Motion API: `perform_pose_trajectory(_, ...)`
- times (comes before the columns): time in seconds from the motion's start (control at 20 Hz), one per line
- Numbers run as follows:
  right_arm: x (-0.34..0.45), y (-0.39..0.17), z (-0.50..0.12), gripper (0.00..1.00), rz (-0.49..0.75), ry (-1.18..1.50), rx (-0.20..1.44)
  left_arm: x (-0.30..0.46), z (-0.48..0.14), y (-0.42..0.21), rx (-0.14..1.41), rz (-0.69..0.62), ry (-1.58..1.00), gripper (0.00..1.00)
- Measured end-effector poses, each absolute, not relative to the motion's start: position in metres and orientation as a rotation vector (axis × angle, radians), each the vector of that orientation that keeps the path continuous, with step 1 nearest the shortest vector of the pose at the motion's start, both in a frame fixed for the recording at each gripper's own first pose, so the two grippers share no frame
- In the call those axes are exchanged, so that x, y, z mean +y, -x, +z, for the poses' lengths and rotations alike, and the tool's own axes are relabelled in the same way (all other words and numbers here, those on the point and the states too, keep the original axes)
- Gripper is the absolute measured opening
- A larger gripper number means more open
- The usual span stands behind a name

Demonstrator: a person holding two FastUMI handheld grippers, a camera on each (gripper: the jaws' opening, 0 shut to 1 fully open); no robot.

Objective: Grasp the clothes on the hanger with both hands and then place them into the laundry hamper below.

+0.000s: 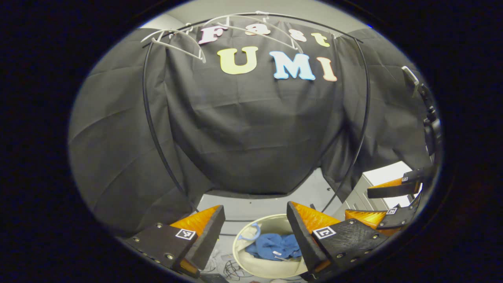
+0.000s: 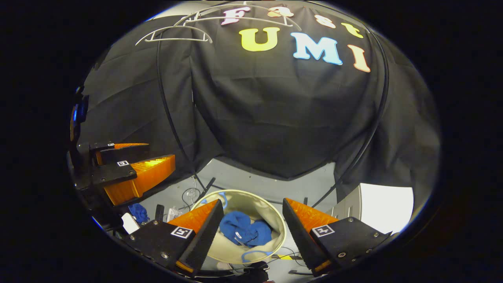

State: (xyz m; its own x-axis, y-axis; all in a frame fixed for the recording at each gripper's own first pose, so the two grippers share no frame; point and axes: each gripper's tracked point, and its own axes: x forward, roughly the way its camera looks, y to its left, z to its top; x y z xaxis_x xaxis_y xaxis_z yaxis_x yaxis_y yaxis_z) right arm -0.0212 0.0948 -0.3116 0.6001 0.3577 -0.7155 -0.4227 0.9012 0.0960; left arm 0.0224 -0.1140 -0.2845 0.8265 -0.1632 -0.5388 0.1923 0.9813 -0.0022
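Blue clothes (image 2: 244, 232) sit in hamper (image 2: 271, 220); hangers (image 1: 177, 43) bare; my left gripper (image 1: 255, 232) and right gripper (image 2: 251, 232) both wide open, empty, released above it.

Grey floor (image 2: 267, 184), hamper (image 2: 271, 216), cables (image 2: 188, 194)

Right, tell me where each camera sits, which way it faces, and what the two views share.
Left gripper view: rides on the left gripper, facing the booth wall and down at the laundry hamper; its own fingers stand apart, right gripper at far right.
Right gripper view: rides on the right gripper, facing likewise; own fingers apart, left gripper at left.
Shared: hamper with blue clothes, bare white hangers.
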Motion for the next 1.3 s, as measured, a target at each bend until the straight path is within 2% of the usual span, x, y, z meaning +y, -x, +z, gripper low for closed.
perform_pose_trajectory(0.15, 0.099, 0.012, -0.27, 0.94, 0.429, 0.084, 0.685, -0.101, -0.232, -0.034, 0.466, -0.17, -0.052, 0.92)
perform_pose_trajectory(0.2, 0.099, 0.004, -0.253, 0.94, 0.422, 0.077, 0.639, -0.096, -0.212, -0.038, 0.426, -0.162, -0.051, 0.94)
perform_pose_trajectory(0.25, 0.101, -0.001, -0.238, 0.94, 0.417, 0.067, 0.6, -0.089, -0.192, -0.044, 0.388, -0.148, -0.05, 0.92)
perform_pose_trajectory(0.3, 0.103, -0.006, -0.222, 0.92, 0.413, 0.058, 0.563, -0.077, -0.171, -0.048, 0.344, -0.136, -0.043, 0.97)
perform_pose_trajectory(0.35, 0.104, -0.008, -0.207, 0.92, 0.406, 0.052, 0.527, -0.073, -0.151, -0.051, 0.306, -0.126, -0.035, 0.97)
perform_pose_trajectory(0.45, 0.103, -0.027, -0.177, 0.94, 0.391, 0.041, 0.459, -0.064, -0.118, -0.057, 0.243, -0.114, -0.019, 0.86)
perform_pose_trajectory(0.55, 0.101, -0.032, -0.151, 0.92, 0.38, 0.019, 0.395, -0.059, -0.09, -0.056, 0.195, -0.107, -0.004, 0.97)
perform_pose_trajectory(0.6, 0.099, -0.033, -0.137, 0.94, 0.374, 0.011, 0.367, -0.055, -0.076, -0.058, 0.176, -0.106, 0.001, 0.96)
perform_pose_trajectory(0.7, 0.092, -0.035, -0.113, 0.93, 0.354, 0.008, 0.308, -0.049, -0.055, -0.049, 0.141, -0.103, 0.009, 0.96)
perform_pose_trajectory(0.95, 0.069, -0.029, -0.067, 0.92, 0.294, -0.004, 0.208, -0.044, -0.02, -0.034, 0.069, -0.093, 0.016, 0.85)
perform_pose_trajectory(1.15, 0.041, -0.022, -0.036, 0.93, 0.234, -0.004, 0.131, -0.027, 0.003, -0.022, 0.008, -0.067, 0.006, 0.96)
perform_pose_trajectory(1.3, 0.02, -0.02, -0.022, 0.92, 0.184, 0.0, 0.097, -0.013, 0.014, -0.012, -0.008, -0.051, -0.002, 0.96)
